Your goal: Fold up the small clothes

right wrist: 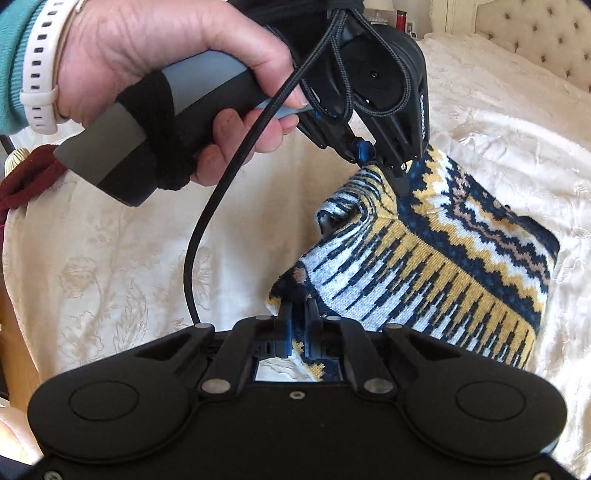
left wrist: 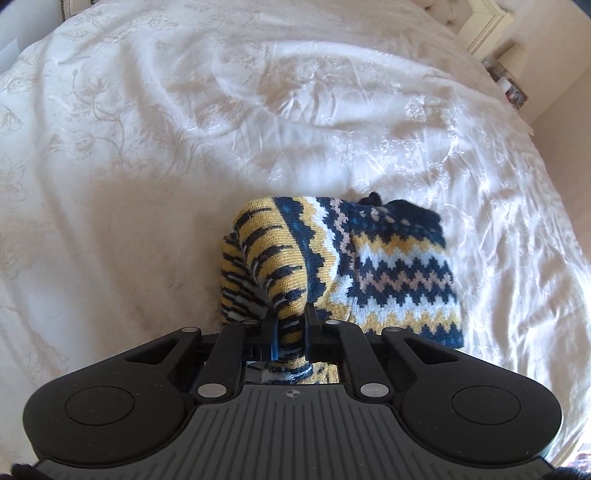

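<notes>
1. A small knitted sweater [left wrist: 388, 266] in navy, yellow, white and tan zigzag bands lies on a cream bedspread [left wrist: 184, 129], with part of it lifted off the bed.
2. In the right wrist view the same sweater [right wrist: 461, 266] is raised along its near edge, showing striped knit on the turned-up side, while its far part rests on the bedspread [right wrist: 110, 266].
3. The left gripper [left wrist: 291, 314] has its two black fingers drawn close together on a bunched fold of yellow and navy knit; the fabric runs between them and back toward the camera.
4. In the right wrist view the left gripper [right wrist: 397, 173] pinches the sweater's raised upper corner from above.
5. The right gripper [right wrist: 298, 310] is likewise nearly closed, its fingers clamped on the lower near corner of the sweater, with knit visible between and behind them.
6. A hand [right wrist: 155, 74] grips the grey and black handle of the left gripper; a black cable [right wrist: 207, 221] loops down from it.
7. On that wrist sit a white perforated watch strap [right wrist: 37, 74] and a teal sleeve [right wrist: 11, 66].
8. A dark red cloth [right wrist: 29, 177] lies at the left edge of the bed.
9. A tufted cream headboard [right wrist: 535, 33] stands at the far end of the bed.
</notes>
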